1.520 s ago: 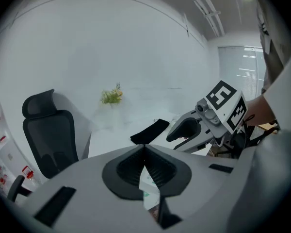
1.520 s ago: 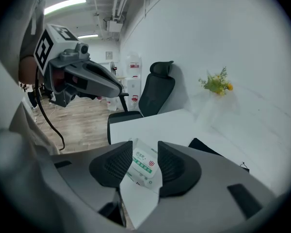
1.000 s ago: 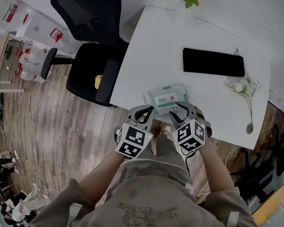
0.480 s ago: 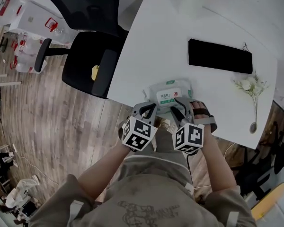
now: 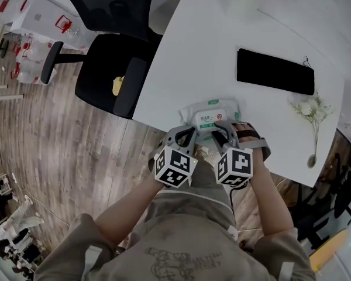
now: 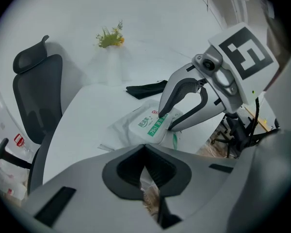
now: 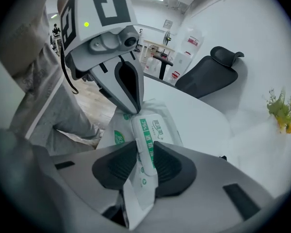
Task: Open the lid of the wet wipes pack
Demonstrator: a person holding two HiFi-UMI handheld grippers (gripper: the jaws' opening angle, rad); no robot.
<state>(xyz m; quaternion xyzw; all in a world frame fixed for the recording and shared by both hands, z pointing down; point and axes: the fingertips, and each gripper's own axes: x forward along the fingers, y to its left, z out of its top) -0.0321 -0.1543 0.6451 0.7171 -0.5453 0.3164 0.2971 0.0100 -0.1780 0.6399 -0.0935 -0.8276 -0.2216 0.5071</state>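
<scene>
The wet wipes pack, white with a green label, lies at the near edge of the white table. My left gripper is at its near left edge, its jaws shut on the crinkled film there; in the left gripper view the pads meet over film. My right gripper is at the pack's near right side. Its jaws are closing, with the labelled lid between the pads and both touching it. From the left gripper view, the right gripper straddles the lid's corner on the pack.
A long black pouch lies farther back on the table. A white flower sprig rests at the right edge. A black office chair stands left of the table over wood floor. The person's lap is just below both grippers.
The left gripper has come down onto the pack's near edge. The right gripper has rolled and its jaws have narrowed around the lid.
</scene>
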